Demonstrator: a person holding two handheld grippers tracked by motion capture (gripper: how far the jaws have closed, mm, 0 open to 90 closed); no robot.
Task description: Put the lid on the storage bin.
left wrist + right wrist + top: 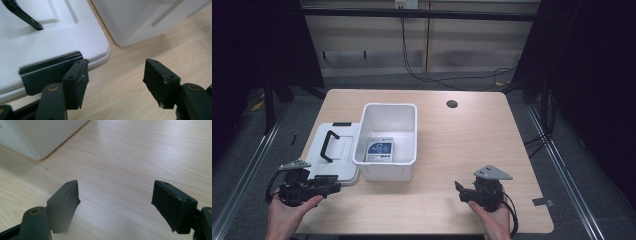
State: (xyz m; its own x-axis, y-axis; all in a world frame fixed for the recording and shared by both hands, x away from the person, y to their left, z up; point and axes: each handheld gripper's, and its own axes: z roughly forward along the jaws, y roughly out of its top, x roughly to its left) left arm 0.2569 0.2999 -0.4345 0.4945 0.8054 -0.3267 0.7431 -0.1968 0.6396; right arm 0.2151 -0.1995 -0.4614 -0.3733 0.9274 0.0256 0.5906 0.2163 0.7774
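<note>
While low near lid [334, 150] – left tongs [115, 82] agape, empty.

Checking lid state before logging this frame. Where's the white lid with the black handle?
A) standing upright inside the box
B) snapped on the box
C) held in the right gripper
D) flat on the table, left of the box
D: the white lid lies flat on the table beside the left wall of the open white box, with the open left gripper at its near corner.
</note>
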